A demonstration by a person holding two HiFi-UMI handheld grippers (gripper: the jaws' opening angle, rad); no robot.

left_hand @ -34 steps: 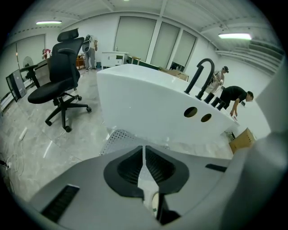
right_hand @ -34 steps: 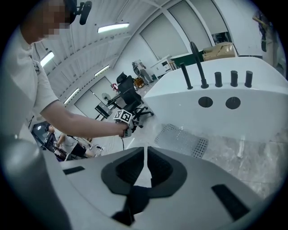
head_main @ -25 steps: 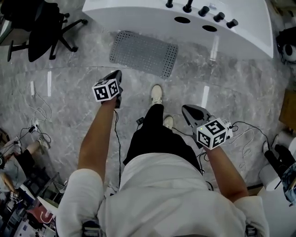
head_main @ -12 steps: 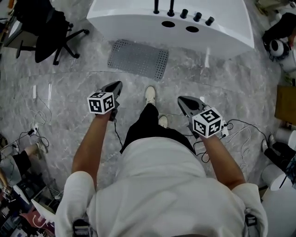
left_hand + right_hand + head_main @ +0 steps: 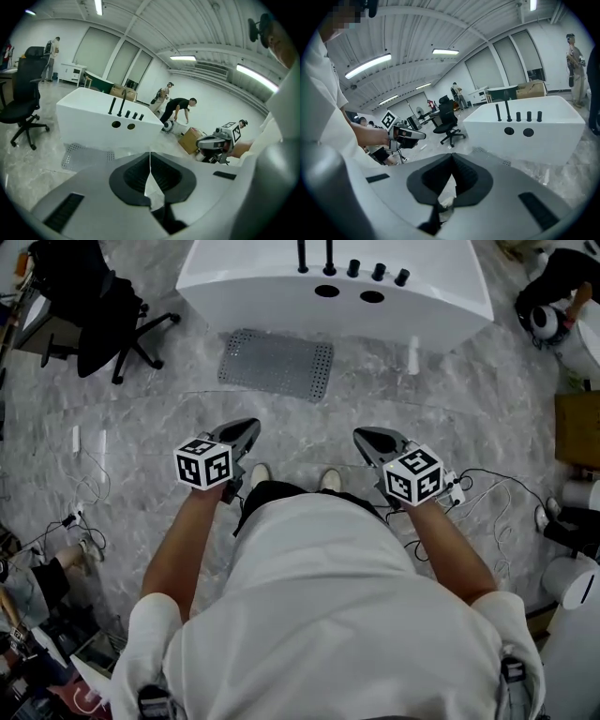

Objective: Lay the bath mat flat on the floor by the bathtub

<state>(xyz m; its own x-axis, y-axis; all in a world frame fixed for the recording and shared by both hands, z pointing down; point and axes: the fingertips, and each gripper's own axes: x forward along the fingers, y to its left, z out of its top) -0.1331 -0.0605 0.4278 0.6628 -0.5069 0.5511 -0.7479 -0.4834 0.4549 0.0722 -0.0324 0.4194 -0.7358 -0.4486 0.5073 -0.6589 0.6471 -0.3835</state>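
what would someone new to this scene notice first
The big white bathtub fills the top of the head view, and the grey perforated bath mat lies flat on the marble floor right in front of it. Nearer the person, the left gripper and right gripper are held out side by side above the floor, both with jaws shut on nothing.
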